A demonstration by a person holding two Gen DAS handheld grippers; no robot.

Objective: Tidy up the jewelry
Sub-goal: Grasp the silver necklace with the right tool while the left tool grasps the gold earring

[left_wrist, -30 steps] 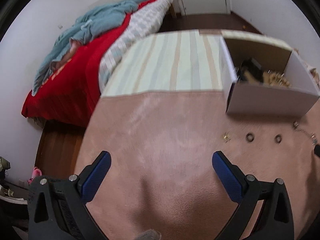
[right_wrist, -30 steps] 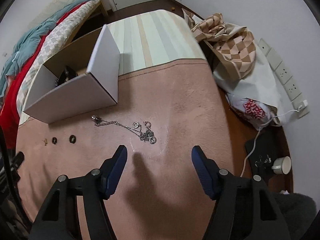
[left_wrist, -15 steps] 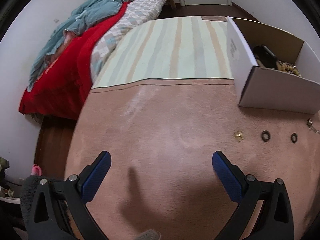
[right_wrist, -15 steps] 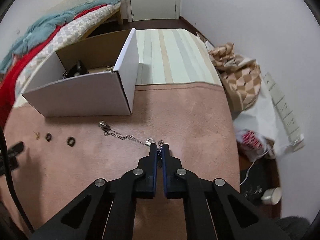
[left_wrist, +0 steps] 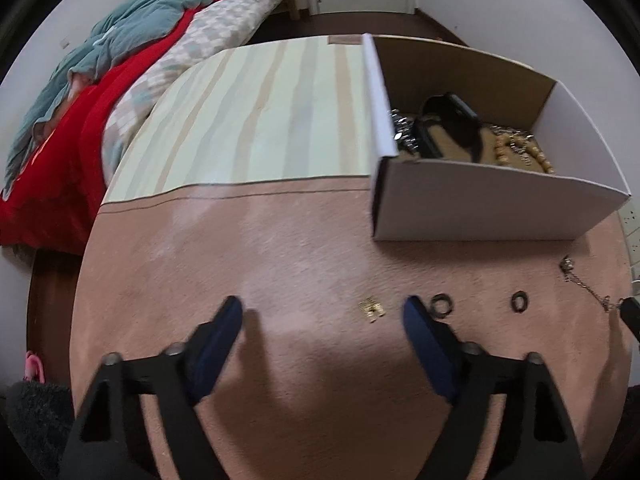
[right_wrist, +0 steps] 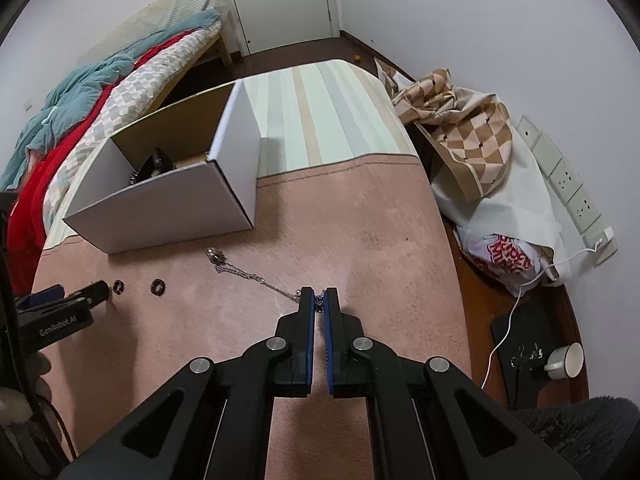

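- Jewelry to be organized: a silver link chain with a small pendant at its far end (right_wrist: 256, 276) lies on the pink plush cover (right_wrist: 360, 220), running from the right gripper's tips away to the left toward the box.
- Right gripper (right_wrist: 319, 300): a second ago its jaws stood apart above the bunched end of the chain; they have since closed. Now they are all but together, and the dark knot of links shows pinched between the blue pads (right_wrist: 309, 308). The rest of the chain rests on the cover, so the lift appears not yet under way.
- Left gripper (left_wrist: 322, 312): its jaws have just been narrowing from full spread and now stand partly open, with nothing between them. It has travelled toward the small pieces since a second ago.
- Small gold clasp-like piece (left_wrist: 371, 309): lies just inside the left gripper's right finger, ahead of the pads, untouched.
- Two small black rings: the nearer one (left_wrist: 441, 305) sits just outside that right finger, the other (left_wrist: 519, 302) farther right.
- White cardboard box with brown interior (left_wrist: 480, 212): ahead and right of the left gripper, open-topped, already containing beads and a dark strap-like item.
- Judgement: the chain grip seems established; the next step is probably carrying it to the box, where trailing links could snag on the plush or the box wall. The left gripper appears to be lining up on the gold piece.
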